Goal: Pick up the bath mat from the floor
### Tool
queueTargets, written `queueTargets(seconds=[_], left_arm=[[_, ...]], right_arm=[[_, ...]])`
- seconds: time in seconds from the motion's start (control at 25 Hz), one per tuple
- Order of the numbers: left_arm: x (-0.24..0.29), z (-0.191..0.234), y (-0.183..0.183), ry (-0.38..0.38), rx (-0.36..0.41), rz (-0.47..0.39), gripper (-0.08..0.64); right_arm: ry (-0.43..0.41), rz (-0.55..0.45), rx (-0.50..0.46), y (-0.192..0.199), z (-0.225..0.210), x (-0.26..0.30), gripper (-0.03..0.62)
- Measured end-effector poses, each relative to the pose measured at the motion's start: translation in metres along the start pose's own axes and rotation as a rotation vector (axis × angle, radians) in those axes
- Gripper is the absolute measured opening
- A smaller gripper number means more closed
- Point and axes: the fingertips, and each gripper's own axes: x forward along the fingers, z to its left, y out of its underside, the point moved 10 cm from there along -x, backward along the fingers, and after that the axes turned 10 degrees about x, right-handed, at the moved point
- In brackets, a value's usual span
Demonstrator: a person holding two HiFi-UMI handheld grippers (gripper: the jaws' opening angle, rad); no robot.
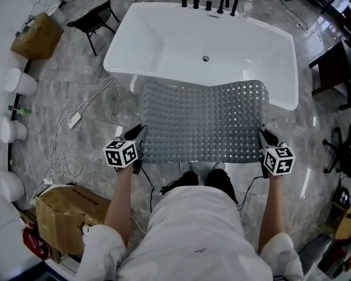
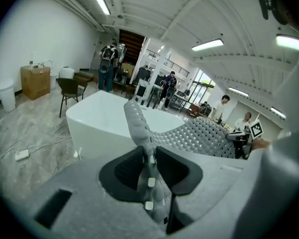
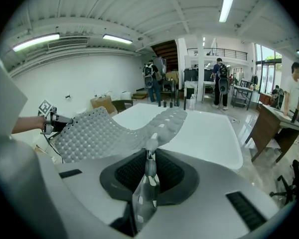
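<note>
A grey perforated bath mat [image 1: 206,120] hangs stretched between both grippers, lifted off the floor, its far edge resting on the rim of the white bathtub [image 1: 181,34]. My left gripper [image 1: 139,134] is shut on the mat's near left corner; in the left gripper view the mat [image 2: 139,133] runs between the dark pads [image 2: 124,171]. My right gripper [image 1: 264,137] is shut on the near right corner, and in the right gripper view the mat's edge [image 3: 149,180] is pinched between the pads [image 3: 132,173].
A grey marble floor [image 1: 70,86] carries white cables and a power adapter [image 1: 75,120] at left. Cardboard boxes [image 1: 64,215] sit near left, a black chair [image 1: 96,17] far left, dark furniture [image 1: 333,69] at right. People stand in the background.
</note>
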Motion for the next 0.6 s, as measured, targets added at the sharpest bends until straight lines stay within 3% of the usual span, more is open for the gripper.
queueTargets(seconds=[0.32,0.6], left_arm=[[-0.03,-0.002,-0.086,-0.05,0.072,-0.242,0.092],[-0.063,0.001,-0.14,-0.114,0.139,-0.401,0.092]], right_arm=[[0.028,-0.23,0.03,-0.068,0.003,-0.041,0.055],[0.042,-0.397,-0.025,-0.118,0.013,-0.077,0.057]])
